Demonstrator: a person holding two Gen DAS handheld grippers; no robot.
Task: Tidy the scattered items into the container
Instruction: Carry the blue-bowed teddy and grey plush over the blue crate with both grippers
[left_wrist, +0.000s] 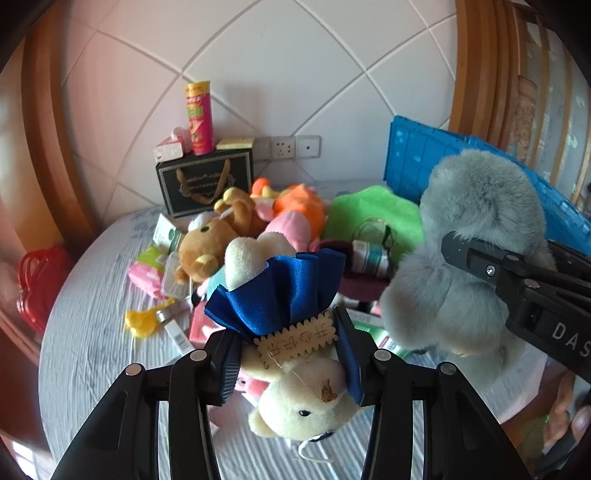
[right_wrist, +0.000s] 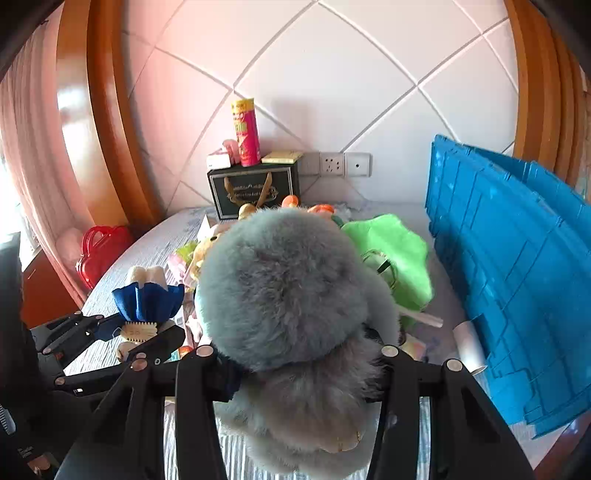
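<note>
Blue crate (right_wrist: 517, 280), far right of right wrist view, ribbed walls, standing on the bed (left_wrist: 92, 332); the evident target. Best to carry both loads over the rim before letting go, 1 at a time, so neither toy snags the wall.

Grey plush toy (right_wrist: 288, 295), centre of that view, big, fluffy, round-bodied; right tongs (right_wrist: 299, 369) pinching it at the middle, fur bulging past both fingers. Soft and likely to slip, so grip kept firm until above the opening.

Cream bear in blue satin skirt (left_wrist: 291, 332), lower centre of left wrist view, hanging head down, scalloped paper tag on its front; left tongs (left_wrist: 291, 358) pinching it at the waist.

Loose pile left behind: brown bear (left_wrist: 207, 251), green cloth (left_wrist: 373, 214), yellow balloon (left_wrist: 142, 321).
</note>
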